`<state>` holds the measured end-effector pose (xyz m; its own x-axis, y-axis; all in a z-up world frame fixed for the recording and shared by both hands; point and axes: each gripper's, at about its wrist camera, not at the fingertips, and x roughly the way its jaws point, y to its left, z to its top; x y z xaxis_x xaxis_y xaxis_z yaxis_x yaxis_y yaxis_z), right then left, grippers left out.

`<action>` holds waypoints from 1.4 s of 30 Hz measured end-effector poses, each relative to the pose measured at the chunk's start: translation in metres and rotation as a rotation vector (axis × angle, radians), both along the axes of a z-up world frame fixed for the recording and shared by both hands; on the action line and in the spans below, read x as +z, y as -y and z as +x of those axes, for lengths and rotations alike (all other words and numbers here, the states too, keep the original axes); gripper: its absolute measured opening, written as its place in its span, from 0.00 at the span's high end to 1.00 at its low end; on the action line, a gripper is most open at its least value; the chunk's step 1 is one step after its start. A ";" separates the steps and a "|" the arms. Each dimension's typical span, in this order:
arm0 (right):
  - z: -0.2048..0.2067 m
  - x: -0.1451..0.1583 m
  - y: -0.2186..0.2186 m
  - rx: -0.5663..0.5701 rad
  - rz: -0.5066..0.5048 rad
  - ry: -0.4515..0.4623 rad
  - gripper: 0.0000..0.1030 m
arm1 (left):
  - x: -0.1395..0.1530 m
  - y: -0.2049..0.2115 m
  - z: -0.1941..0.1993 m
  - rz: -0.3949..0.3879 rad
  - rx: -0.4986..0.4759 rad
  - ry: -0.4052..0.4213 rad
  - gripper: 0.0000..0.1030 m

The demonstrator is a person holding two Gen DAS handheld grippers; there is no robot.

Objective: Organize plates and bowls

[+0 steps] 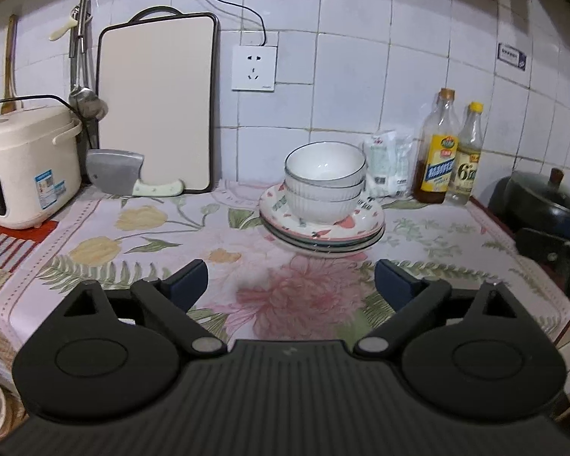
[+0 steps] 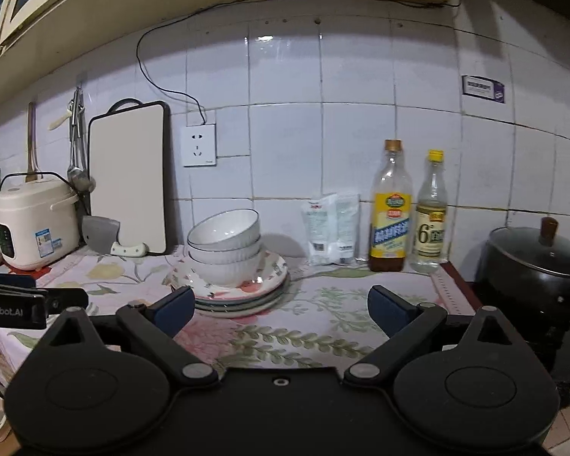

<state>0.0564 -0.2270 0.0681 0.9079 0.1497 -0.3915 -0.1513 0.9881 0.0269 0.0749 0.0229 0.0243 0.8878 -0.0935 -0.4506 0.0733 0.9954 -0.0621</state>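
Left wrist view: three white ribbed bowls with dark rims sit nested on a stack of plates. The top plate has pink spots. The stack rests on the flowery counter, near two bottles. The left tool and right tool both stand wide open, holding nothing.
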 end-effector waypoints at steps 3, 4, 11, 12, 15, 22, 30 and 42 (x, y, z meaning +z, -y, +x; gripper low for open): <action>-0.008 0.002 0.002 -0.019 -0.015 -0.011 0.00 | 0.000 0.005 -0.007 0.041 0.020 0.027 0.01; -0.008 0.002 0.002 -0.037 -0.020 -0.028 0.00 | 0.000 0.007 -0.008 0.053 0.017 0.025 0.01; -0.019 0.008 -0.001 -0.117 -0.037 -0.103 0.00 | 0.002 0.008 -0.024 0.036 0.028 0.040 0.01; -0.022 0.009 -0.001 -0.111 -0.028 -0.096 0.00 | 0.001 0.008 -0.026 0.042 0.034 0.041 0.01; -0.028 0.008 -0.003 -0.094 -0.030 -0.103 0.00 | 0.000 0.008 -0.029 0.051 0.026 0.020 0.01; -0.039 0.001 -0.012 -0.083 -0.043 -0.102 0.00 | -0.014 0.011 -0.031 0.044 -0.007 -0.018 0.01; -0.046 -0.006 -0.014 -0.123 -0.069 -0.063 0.00 | -0.022 0.009 -0.034 0.057 0.029 -0.019 0.01; -0.054 -0.002 -0.015 -0.130 -0.040 -0.013 0.00 | -0.018 0.006 -0.041 0.062 0.068 0.014 0.01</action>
